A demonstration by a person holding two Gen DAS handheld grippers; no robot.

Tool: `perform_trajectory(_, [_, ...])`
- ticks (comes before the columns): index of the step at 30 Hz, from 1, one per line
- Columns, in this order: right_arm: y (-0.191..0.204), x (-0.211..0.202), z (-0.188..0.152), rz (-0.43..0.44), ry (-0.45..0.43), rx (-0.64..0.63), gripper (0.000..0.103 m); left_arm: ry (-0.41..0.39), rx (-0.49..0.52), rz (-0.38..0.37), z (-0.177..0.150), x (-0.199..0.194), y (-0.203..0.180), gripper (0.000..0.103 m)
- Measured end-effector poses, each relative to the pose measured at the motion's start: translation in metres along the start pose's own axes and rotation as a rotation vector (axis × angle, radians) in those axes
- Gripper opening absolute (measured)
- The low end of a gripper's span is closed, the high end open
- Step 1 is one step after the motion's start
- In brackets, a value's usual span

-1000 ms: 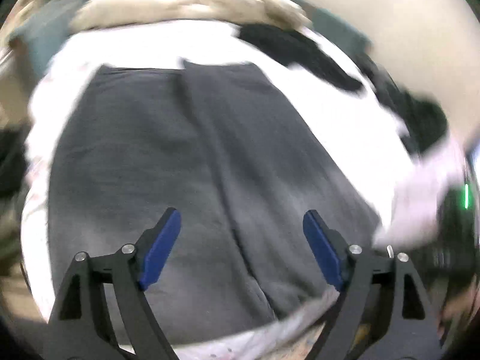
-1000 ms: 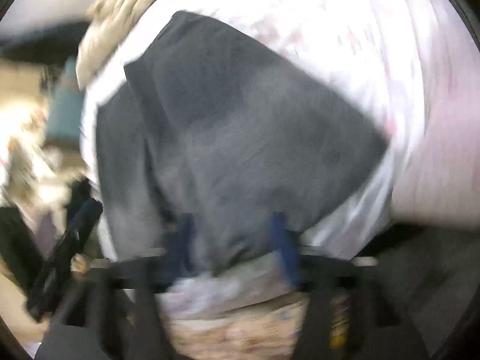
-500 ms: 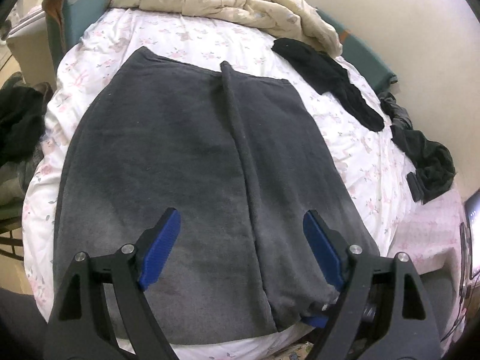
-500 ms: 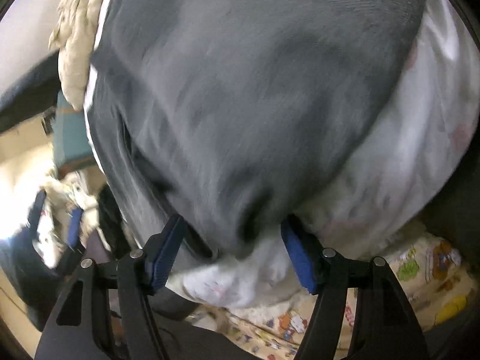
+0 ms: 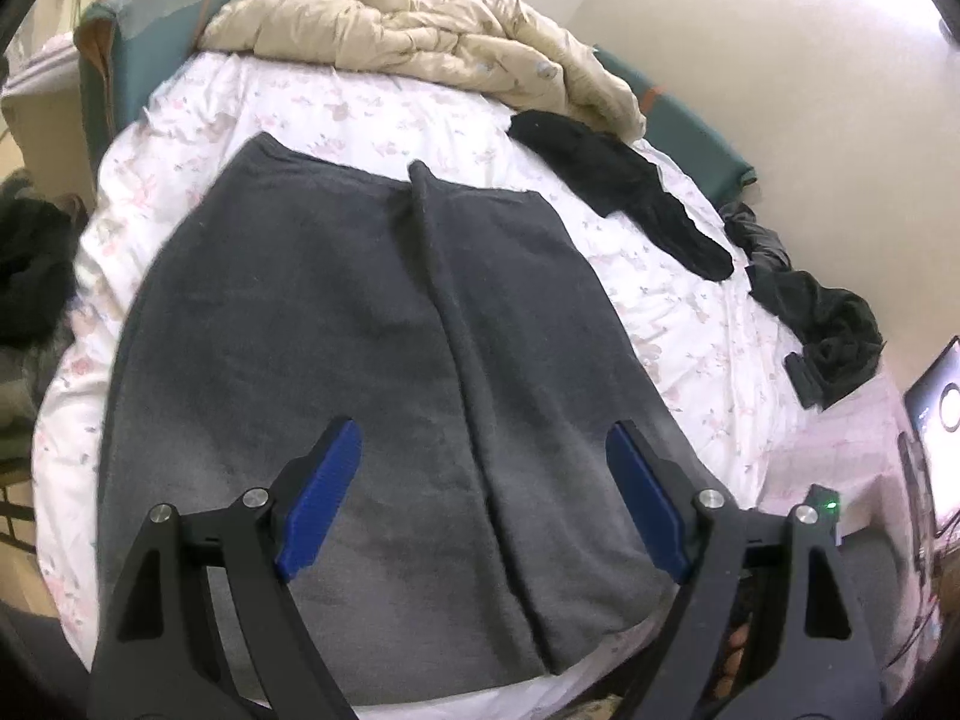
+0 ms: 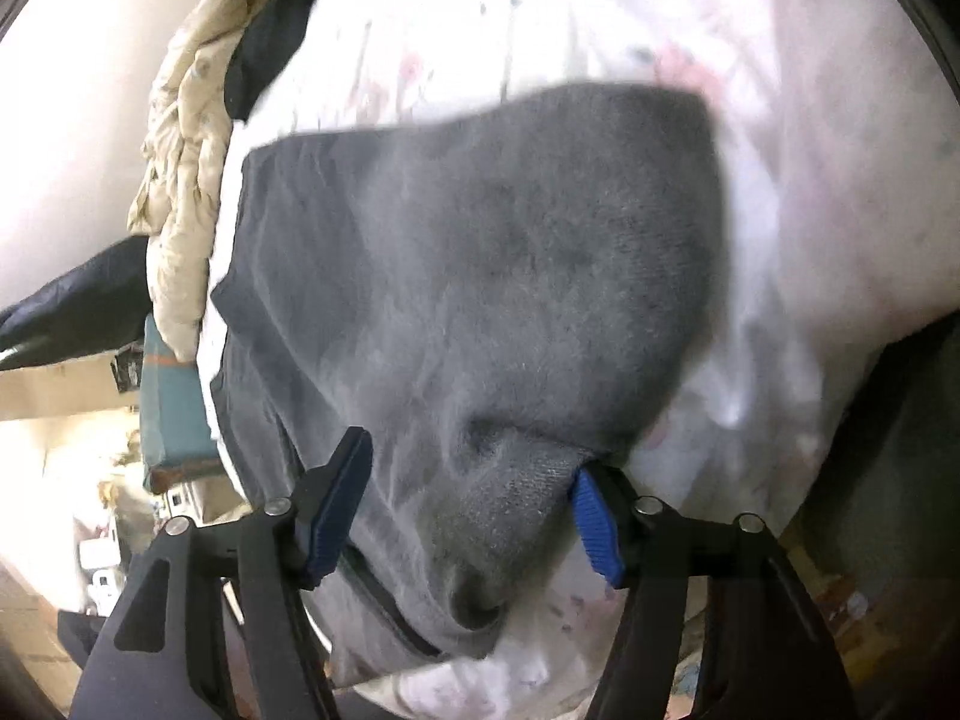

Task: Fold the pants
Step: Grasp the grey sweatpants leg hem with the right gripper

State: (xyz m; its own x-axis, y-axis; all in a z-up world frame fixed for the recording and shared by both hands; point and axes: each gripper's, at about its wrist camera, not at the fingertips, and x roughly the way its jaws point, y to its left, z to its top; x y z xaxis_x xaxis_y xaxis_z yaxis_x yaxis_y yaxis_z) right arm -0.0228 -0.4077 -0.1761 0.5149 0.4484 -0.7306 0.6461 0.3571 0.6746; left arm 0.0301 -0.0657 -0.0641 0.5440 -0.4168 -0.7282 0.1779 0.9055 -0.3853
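Dark grey pants point(image 5: 360, 312) lie spread flat on the floral bed sheet point(image 5: 372, 114), a seam ridge running down their middle. My left gripper point(image 5: 483, 498) hovers open just above their near end, nothing between its blue pads. In the right wrist view the pants point(image 6: 480, 270) fill the middle, and a bunched near corner sits between the jaws of my right gripper point(image 6: 465, 516). Those jaws are closing; the right pad point(image 6: 594, 528) touches the fabric edge, while the left pad point(image 6: 336, 504) stands beside the cloth.
A cream comforter point(image 5: 432, 30) is heaped at the bed's far end. Two black garments point(image 5: 624, 186) point(image 5: 828, 330) lie on the sheet to the right of the pants. A dark clothes pile point(image 5: 24, 264) sits off the left edge, a laptop screen point(image 5: 936, 396) far right.
My right gripper sank and rolled onto the pants' near corner, and its jaws narrowed around the bunched fabric. The left gripper stayed open over the pants, hardly moving.
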Motion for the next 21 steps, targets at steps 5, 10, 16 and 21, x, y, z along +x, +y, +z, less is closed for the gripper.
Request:
perform_trajectory(5, [-0.008, 0.0, -0.001, -0.053, -0.02, 0.019, 0.062, 0.01, -0.04, 0.034, -0.001, 0.002, 0.011, 0.081])
perform_trajectory(10, [-0.01, -0.007, -0.001, -0.072, -0.03, 0.01, 0.062, 0.022, -0.05, 0.076, -0.001, 0.009, 0.014, 0.082])
perform_trajectory(16, [-0.01, -0.024, 0.012, -0.16, -0.157, -0.017, 0.062, 0.027, -0.004, 0.086, -0.008, 0.01, 0.011, 0.081])
perform_trajectory(21, [-0.015, -0.018, 0.03, -0.166, -0.192, 0.024, 0.062, 0.027, -0.018, 0.087, -0.009, 0.008, 0.014, 0.082])
